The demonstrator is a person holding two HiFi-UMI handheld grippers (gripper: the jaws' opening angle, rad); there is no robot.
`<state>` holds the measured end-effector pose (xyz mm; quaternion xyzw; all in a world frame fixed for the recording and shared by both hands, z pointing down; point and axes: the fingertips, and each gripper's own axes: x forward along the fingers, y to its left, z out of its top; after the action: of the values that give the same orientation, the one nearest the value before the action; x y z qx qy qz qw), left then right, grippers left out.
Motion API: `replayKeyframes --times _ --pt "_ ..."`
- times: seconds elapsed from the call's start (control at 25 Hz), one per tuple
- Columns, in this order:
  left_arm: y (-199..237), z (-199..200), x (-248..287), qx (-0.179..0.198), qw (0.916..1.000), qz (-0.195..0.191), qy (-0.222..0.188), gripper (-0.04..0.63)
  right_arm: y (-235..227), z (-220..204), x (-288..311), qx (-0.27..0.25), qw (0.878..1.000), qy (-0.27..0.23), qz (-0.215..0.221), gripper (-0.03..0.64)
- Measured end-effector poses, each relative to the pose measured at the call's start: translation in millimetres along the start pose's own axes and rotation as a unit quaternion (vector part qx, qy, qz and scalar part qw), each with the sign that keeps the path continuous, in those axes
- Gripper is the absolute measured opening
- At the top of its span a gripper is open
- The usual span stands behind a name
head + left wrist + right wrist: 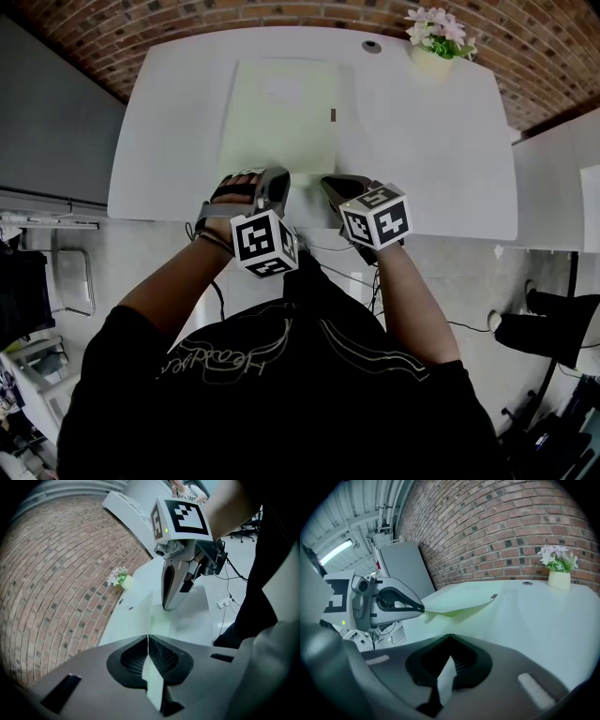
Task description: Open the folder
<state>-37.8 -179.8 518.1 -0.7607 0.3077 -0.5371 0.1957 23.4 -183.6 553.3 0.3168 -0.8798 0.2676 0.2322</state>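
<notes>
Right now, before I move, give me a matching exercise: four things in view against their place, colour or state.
Things:
1 folder cover
2 flower pot
3 left tongs
4 table

Place, colour or state:
a white
b far right corner of the table
c shut on the cover's edge
d near edge lifted

Pairs: 1-d, 2-b, 3-c, 4-a
</notes>
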Motion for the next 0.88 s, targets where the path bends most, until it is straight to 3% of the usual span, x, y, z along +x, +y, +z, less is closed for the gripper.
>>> replayKeyframes --times 0.88 --pt "6.1 -0.1 -1.6 -0.030 0.9995 -0.006 0.002 0.006 -0.7 -1.2 -0.4 -0.004 1.000 0.004 0.002 0.001"
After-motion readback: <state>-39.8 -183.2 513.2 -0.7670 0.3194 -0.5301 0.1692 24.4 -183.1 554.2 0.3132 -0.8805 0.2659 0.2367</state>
